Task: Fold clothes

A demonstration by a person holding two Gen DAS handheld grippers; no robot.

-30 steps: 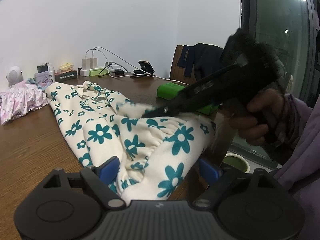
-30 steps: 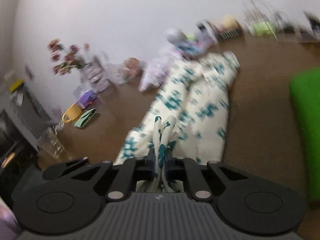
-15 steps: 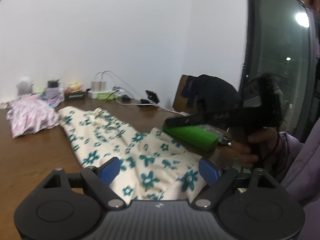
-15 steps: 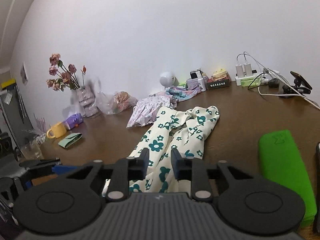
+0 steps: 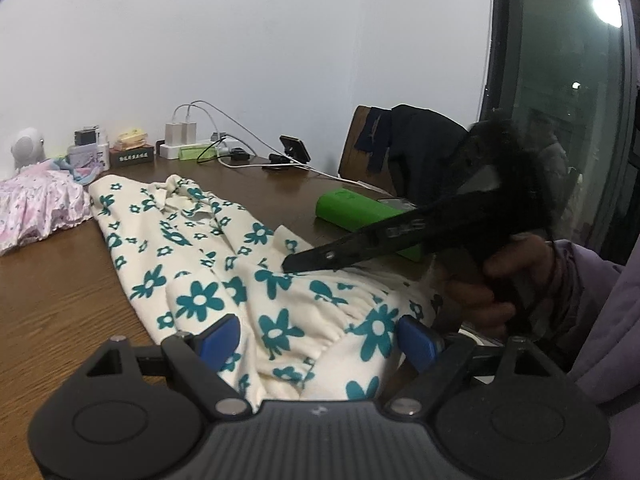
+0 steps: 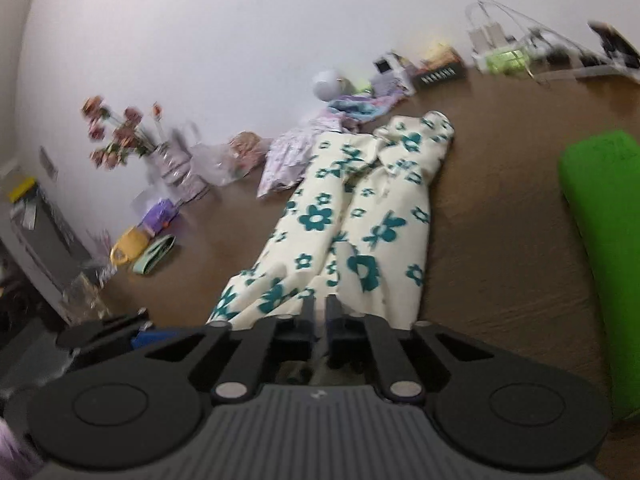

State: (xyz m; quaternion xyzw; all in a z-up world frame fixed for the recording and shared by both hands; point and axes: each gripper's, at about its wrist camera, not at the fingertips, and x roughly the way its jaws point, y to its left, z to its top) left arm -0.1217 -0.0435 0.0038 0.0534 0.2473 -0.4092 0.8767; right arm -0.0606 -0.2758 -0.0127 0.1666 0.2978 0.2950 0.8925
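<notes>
While the flowered trousers lie lengthwise on the counter beside the green case, your right tool pinches their near end; your left tool straddles it, spread.

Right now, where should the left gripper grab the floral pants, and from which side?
Grip the gathered waistband edge of the floral pants, which lies between the open left gripper. Come in from the near table edge, since the legs stretch away toward the wall.
</notes>
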